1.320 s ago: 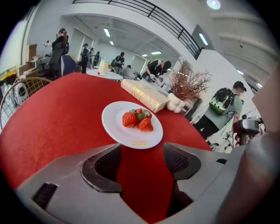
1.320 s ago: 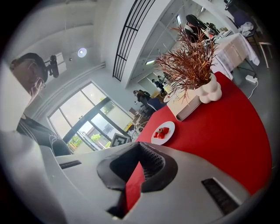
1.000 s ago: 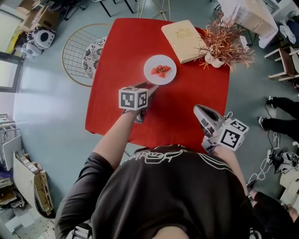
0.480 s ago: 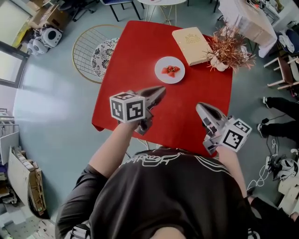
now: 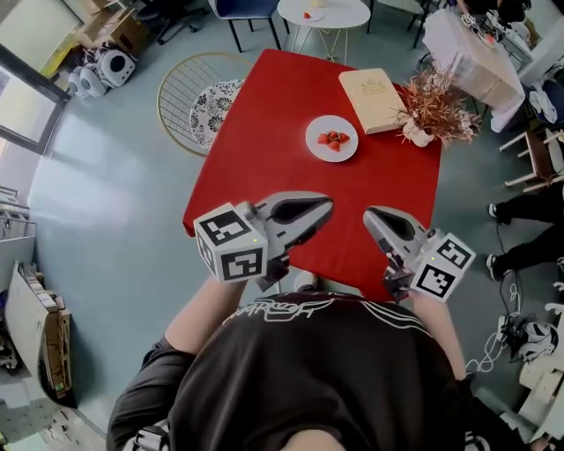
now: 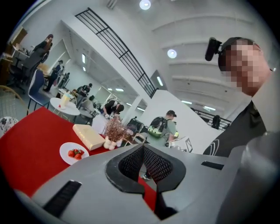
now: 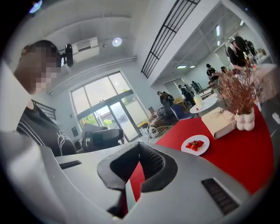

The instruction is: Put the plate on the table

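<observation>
A white plate with cut strawberries rests on the red table, right of the middle; it also shows as the plate in the left gripper view and the plate in the right gripper view. My left gripper hangs high over the table's near edge, well back from the plate. Its jaws have just been closing, nothing sits between them, and they are shut. My right gripper floats beside it, also shut and empty. Both point toward the plate.
A cream book and a white vase of dried reddish stems sit at the table's far right. A gold wire chair with a patterned cushion stands at the left. A small round white table is beyond. People stand in the background.
My left gripper has drawn back from the plate's near rim toward the person and risen, and its jaws have shut. My right gripper has lifted and moved in beside it. The plate stays put.
</observation>
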A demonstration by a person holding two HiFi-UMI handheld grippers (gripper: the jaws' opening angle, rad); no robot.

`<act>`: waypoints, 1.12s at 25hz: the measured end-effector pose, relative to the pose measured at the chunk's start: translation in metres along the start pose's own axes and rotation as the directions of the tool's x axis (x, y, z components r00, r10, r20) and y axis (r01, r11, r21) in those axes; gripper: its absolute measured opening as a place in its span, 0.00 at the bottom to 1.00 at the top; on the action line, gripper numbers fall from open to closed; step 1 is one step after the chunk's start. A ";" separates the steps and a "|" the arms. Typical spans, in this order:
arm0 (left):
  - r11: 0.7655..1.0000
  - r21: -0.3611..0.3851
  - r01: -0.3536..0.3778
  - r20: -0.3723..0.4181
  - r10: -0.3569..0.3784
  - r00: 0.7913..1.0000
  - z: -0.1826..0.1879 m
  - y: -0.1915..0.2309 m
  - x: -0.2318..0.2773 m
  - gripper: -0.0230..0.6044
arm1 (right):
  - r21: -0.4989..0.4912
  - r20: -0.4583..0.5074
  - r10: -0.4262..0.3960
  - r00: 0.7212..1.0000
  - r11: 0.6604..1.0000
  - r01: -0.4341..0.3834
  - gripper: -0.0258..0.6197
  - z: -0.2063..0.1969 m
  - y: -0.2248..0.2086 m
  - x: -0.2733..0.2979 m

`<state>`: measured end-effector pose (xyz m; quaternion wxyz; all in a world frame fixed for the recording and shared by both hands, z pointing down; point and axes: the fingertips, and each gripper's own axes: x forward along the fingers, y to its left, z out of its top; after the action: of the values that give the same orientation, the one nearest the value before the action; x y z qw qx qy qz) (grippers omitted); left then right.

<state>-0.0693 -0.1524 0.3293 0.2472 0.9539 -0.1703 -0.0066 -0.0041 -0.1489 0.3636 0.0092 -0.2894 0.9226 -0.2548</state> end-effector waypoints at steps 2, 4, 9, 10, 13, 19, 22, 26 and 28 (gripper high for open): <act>0.999 0.040 -0.007 -0.003 0.007 1.000 -0.005 -0.016 -0.002 0.05 | -0.048 -0.015 0.013 1.000 0.999 -0.014 0.05 -0.002 0.011 -0.005; 0.998 0.067 -0.015 -0.014 0.016 1.000 -0.013 -0.032 -0.001 0.05 | -0.047 -0.002 0.036 0.999 0.998 -0.036 0.05 -0.004 0.020 -0.014; 0.997 0.077 -0.030 -0.026 0.032 0.999 -0.034 -0.080 0.007 0.05 | -0.050 0.003 0.082 0.997 0.995 -0.081 0.05 -0.014 0.044 -0.051; 0.997 0.075 -0.035 -0.025 0.037 0.999 -0.038 -0.088 0.008 0.05 | -0.053 -0.005 0.092 0.996 0.994 -0.092 0.05 -0.017 0.049 -0.059; 0.995 0.077 -0.062 -0.026 0.064 0.998 -0.053 -0.111 0.012 0.05 | -0.067 -0.021 0.121 0.992 0.990 -0.122 0.05 -0.023 0.066 -0.085; 0.991 0.103 -0.081 -0.015 0.083 0.996 -0.073 -0.159 0.017 0.05 | -0.072 -0.017 0.155 0.988 0.985 -0.156 0.05 -0.031 0.090 -0.130; 0.990 0.112 -0.085 -0.001 0.085 0.996 -0.079 -0.179 0.020 0.05 | -0.090 -0.018 0.160 0.987 0.983 -0.161 0.05 -0.036 0.100 -0.148; 0.987 0.131 -0.093 0.000 0.094 0.996 -0.090 -0.196 0.023 0.05 | -0.097 -0.029 0.181 0.983 0.978 -0.183 0.05 -0.047 0.110 -0.160; 0.985 0.142 -0.098 -0.001 0.099 0.995 -0.094 -0.202 0.024 0.05 | -0.099 -0.032 0.191 0.981 0.976 -0.193 0.05 -0.050 0.113 -0.162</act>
<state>0.0271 0.0494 0.3178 0.1795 0.9594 -0.2165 0.0218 0.0626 0.0416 0.3323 0.0087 -0.1962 0.9580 -0.2088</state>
